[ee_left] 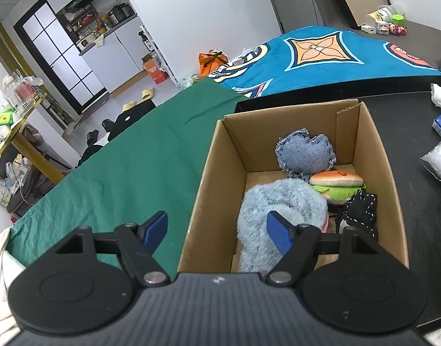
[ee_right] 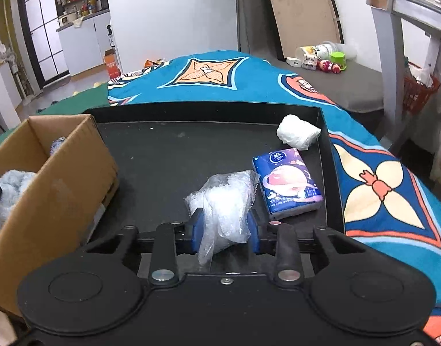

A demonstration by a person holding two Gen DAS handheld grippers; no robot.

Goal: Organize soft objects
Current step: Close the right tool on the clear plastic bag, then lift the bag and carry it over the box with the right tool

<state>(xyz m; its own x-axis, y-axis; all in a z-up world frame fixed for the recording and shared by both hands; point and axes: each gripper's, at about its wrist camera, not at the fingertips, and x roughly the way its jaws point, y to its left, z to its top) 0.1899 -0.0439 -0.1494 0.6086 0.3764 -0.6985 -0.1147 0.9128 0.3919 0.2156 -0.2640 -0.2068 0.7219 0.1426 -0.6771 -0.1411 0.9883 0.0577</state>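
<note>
Crumpled clear plastic bag (ee_right: pixel 224 201) sits squeezed between the blue pads of the right gripper (ee_right: pixel 224 232); jaws pinched in on it from both sides, bag bulging above and trailing below the pads; it sits low over the black tray (ee_right: pixel 162 155), whether it touches the tray cannot be told. Just to the right of the bag lies a blue tissue pack with a planet print (ee_right: pixel 288 186), flat on the tray; a white wadded roll (ee_right: pixel 298 132) is in the tray's far right corner, apart from the gripper. Brown cardboard box (ee_right: pixel 56 190) stands on the tray's left side.

Left gripper (ee_left: pixel 217 230) hangs over the box's near left corner with jaws wide apart, nothing between them; one pad over the green cloth (ee_left: pixel 128 167) outside the box wall, the other over the fluffy light-blue plush (ee_left: pixel 278 204) inside. Box also holds a frayed denim heart cushion (ee_left: pixel 305 155), a plush burger toy (ee_left: pixel 337 186) and a black fabric piece with white stitching (ee_left: pixel 360 210), all beyond the pads.
</note>
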